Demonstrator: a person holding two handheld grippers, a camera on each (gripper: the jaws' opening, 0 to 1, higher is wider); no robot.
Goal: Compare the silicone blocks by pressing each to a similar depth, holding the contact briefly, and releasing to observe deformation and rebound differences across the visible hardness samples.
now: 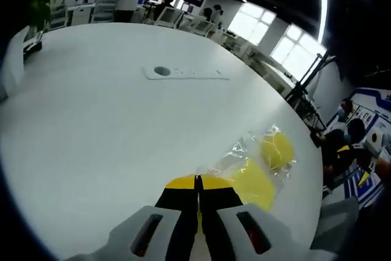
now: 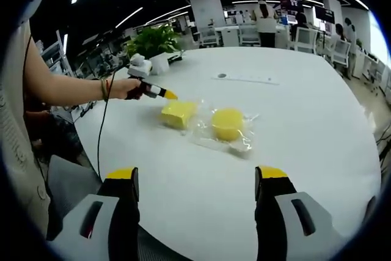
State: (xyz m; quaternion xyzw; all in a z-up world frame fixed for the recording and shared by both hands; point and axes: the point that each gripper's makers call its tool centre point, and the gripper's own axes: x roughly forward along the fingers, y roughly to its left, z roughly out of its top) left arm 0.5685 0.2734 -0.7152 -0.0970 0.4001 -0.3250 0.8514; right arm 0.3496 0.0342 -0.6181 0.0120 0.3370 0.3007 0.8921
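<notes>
Two yellow silicone blocks lie on clear plastic wrap on the white table (image 2: 317, 145). One is a square block (image 2: 178, 114) (image 1: 252, 183), the other a round block (image 2: 227, 123) (image 1: 276, 150). My left gripper (image 1: 197, 180) is shut, its yellow-tipped jaws pressed together just left of the square block. In the right gripper view a hand holds the left gripper (image 2: 166, 94), whose tip sits at the square block's far left corner; I cannot tell whether it touches. My right gripper (image 2: 197, 174) stands open, well back from both blocks, with nothing between its jaws.
A flat white strip (image 2: 244, 78) (image 1: 183, 73) with a dark round spot lies farther across the table. A potted plant (image 2: 153, 41) stands at the table's far left edge. Office desks, chairs and people fill the background. A cable hangs from the person's arm (image 2: 61, 87).
</notes>
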